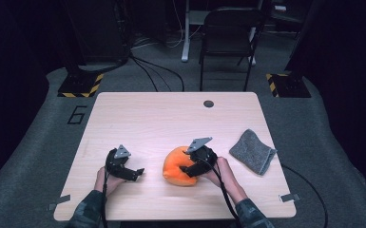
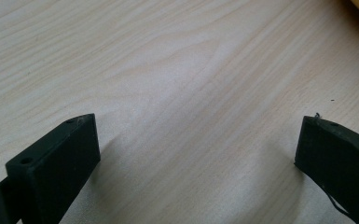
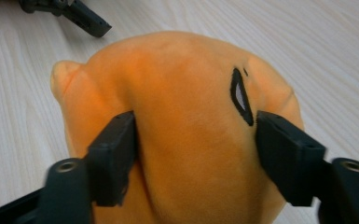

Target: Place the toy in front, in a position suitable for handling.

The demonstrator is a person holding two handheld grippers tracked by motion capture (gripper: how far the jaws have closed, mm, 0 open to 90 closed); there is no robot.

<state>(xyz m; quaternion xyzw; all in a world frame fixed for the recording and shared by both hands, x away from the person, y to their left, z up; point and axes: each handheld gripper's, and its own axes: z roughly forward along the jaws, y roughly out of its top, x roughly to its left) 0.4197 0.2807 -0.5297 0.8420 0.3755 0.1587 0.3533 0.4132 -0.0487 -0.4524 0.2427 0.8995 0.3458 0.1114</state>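
Where pinched: plush [image 3: 186, 135] between tool [image 3: 193, 140] pads.

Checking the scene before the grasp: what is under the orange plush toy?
The orange plush toy lies directly on the wooden table, with the right gripper pinching its sides. Whatever lies beneath its body is covered.

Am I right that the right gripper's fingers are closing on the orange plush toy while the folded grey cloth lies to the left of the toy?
Not quite. The right gripper does have its fingers pressed into the orange plush toy, but the high view shows the folded grey cloth lying to the toy's right, near the table's right edge.
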